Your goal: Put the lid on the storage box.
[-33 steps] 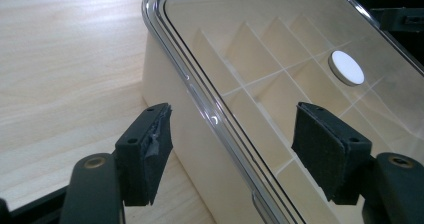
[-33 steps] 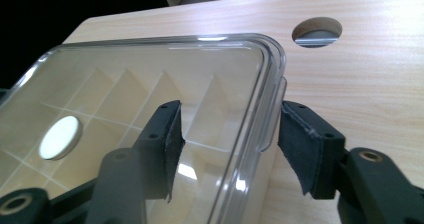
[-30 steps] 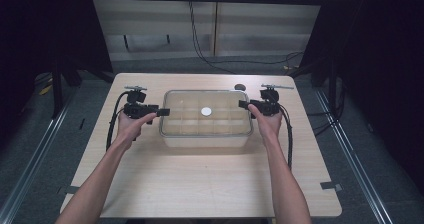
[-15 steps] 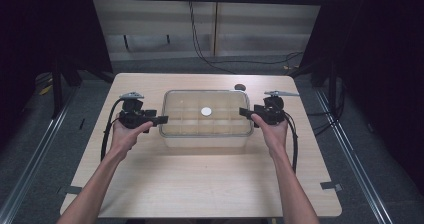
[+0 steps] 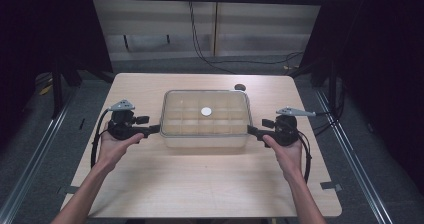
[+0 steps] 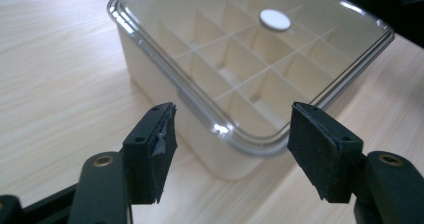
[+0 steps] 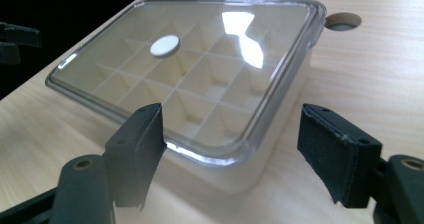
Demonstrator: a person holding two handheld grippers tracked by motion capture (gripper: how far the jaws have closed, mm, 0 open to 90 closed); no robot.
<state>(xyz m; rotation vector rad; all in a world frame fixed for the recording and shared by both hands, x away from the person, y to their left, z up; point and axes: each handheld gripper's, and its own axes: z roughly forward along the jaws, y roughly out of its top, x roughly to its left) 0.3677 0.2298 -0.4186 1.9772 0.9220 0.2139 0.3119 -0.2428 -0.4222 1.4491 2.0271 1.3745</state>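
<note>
Box [image 6: 240, 84] interior hazy thru lid [image 7: 200, 59] — compartment contents can't tell.

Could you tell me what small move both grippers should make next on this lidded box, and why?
Probably ease both inward to the lid's rim. The left gripper and right gripper stand open at opposite near corners of the compartment box, and its clear lid is still seated.
</note>
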